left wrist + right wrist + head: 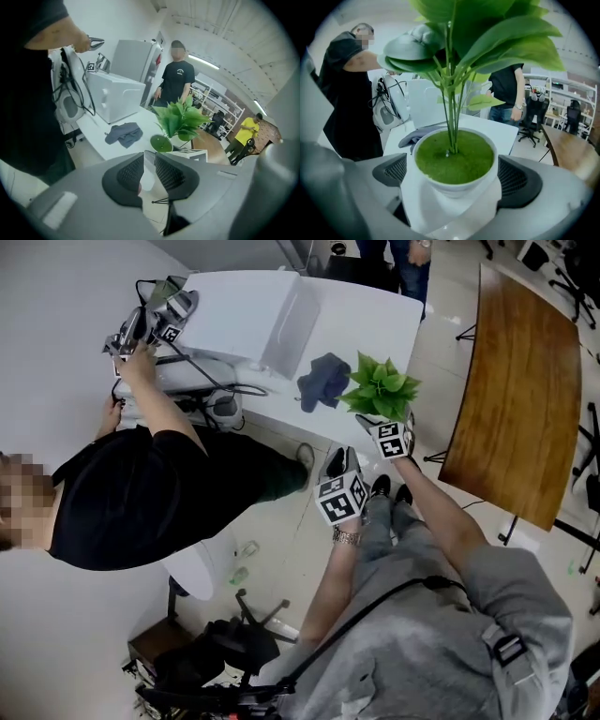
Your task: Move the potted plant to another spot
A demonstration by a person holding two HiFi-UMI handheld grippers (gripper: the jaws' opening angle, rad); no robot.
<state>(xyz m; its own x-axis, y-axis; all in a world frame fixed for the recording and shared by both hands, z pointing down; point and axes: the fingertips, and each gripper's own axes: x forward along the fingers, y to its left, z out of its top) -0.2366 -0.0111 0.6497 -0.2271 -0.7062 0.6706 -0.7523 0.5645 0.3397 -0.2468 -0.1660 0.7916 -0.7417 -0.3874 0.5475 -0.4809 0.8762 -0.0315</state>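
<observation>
The right gripper clamps the potted plant, whose leaves run off-frame above it; the left gripper is empty, barely ajar.

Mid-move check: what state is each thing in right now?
plant: upright, held between the right jaws.
right gripper: jaws wide, shut on the plant.
left gripper: jaws a narrow gap apart, empty.
cloth: crumpled on the table.
</observation>
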